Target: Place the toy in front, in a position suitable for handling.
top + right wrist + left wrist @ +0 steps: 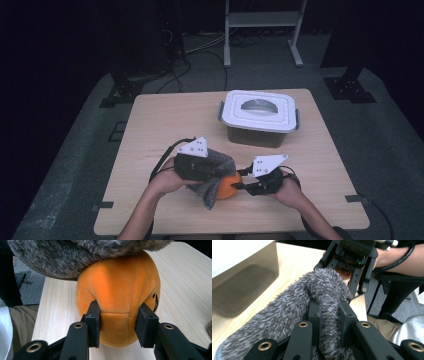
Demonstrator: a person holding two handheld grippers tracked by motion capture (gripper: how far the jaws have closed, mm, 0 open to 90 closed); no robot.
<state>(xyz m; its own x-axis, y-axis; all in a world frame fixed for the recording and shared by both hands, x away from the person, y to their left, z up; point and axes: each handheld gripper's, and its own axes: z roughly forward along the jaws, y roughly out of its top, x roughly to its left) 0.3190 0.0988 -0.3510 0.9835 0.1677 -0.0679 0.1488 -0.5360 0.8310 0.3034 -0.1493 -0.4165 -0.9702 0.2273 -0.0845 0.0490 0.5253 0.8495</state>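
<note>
The left gripper [220, 167] has its fingers [314, 315] pinched tight on a fold of the grey furry cloth [216, 175]; in the left gripper view the pile bulges up between the two pads and spills over both sides. The right gripper [243, 184] has its fingers [93, 322] pressed into the orange plush [229, 186], one pad on each side of a seam at its lower end, denting the soft body inward.

The plush rests on the worktop [165, 120] near the front edge, between the two hands. The cloth lies draped over its top and left side, touching it, and hangs down to the worktop in front. A small black mark shows on the plush's side in the right gripper view.

Farther back, well apart from the hands, stands a clear box [260, 131] with a white lid, its latches at both ends.
</note>
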